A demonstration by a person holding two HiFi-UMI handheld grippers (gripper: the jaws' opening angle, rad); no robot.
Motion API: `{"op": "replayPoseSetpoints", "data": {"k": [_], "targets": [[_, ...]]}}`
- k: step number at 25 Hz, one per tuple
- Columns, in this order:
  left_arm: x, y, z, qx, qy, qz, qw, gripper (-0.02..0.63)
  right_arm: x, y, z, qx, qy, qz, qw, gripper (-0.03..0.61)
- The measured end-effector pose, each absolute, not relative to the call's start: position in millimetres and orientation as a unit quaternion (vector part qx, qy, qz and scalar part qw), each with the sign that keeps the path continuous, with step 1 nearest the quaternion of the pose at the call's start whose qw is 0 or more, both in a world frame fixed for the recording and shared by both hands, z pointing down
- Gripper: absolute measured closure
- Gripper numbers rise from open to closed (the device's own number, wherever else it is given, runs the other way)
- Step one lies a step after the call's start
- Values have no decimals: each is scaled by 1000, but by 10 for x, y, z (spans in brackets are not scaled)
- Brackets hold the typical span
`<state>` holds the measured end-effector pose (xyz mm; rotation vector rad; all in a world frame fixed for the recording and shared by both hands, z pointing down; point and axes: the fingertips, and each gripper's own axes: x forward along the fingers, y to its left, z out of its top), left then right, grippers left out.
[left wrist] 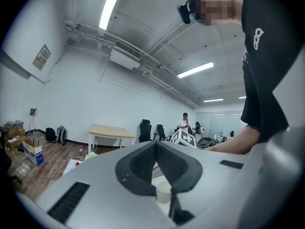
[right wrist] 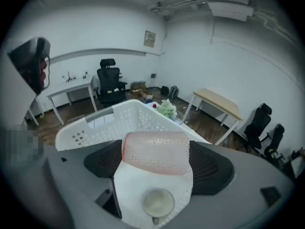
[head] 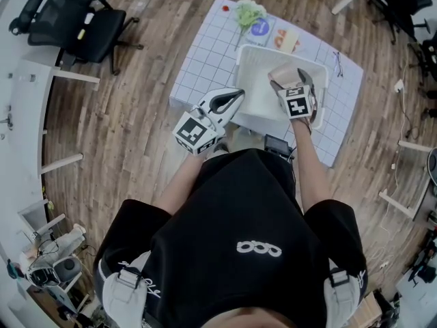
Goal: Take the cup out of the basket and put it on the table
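A pale cup with a pinkish rim [head: 280, 72] is held over the white perforated basket [head: 249, 50] in the head view, and my right gripper [head: 289, 79] is shut on it. In the right gripper view the cup [right wrist: 153, 149] fills the gap between the jaws of the right gripper [right wrist: 156, 162], with the basket [right wrist: 95, 125] just behind and below it. My left gripper [head: 239, 93] hovers by the basket's near left side, its jaws closed and empty. The left gripper view shows the left gripper [left wrist: 155, 145] pointing out over the room.
The basket stands on a table with a white gridded mat [head: 205, 57]. Beyond it lie a green leafy item [head: 249, 11], a blue round item [head: 259, 27], an orange packet [head: 287, 41] and a small red thing [head: 226, 8]. Glasses [head: 338, 63] lie at right. An office chair [head: 75, 22] stands far left.
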<state>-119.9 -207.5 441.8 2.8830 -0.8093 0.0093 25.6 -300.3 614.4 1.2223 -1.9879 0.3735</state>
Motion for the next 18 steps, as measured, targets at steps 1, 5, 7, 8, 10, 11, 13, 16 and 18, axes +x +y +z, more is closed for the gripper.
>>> {"op": "replayPoseSetpoints", "data": {"k": [1, 5, 7, 8, 10, 11, 13, 16, 18], "targets": [[-1218, -2051, 4411, 960, -269, 3, 72, 606, 230, -2964, 6028, 485, -785, 153, 355, 169], [-1286, -1974, 4376, 962, -267, 1, 66, 606, 172, -2814, 5639, 506, -801, 170, 270, 169], [-1312, -1938, 4343, 962, -265, -1, 64, 606, 166, -2730, 5497, 513, -807, 183, 228, 170], [-1320, -1920, 4326, 962, -265, -2, 62, 606, 168, -2688, 5437, 515, -809, 193, 205, 169], [-1326, -1889, 4299, 963, -262, -2, 59, 606, 190, -2608, 5352, 519, -812, 218, 158, 169], [-1323, -1874, 4288, 964, -261, -2, 57, 606, 207, -2571, 5325, 520, -811, 230, 136, 169], [-1316, -1842, 4268, 965, -257, -2, 53, 606, 239, -2501, 5285, 520, -810, 251, 102, 170], [-1315, -1784, 4247, 967, -251, -3, 48, 606, 253, -2403, 5250, 520, -807, 272, 70, 169], [-1321, -1737, 4235, 967, -249, -4, 46, 606, 250, -2343, 5234, 521, -805, 276, 62, 169]]}}
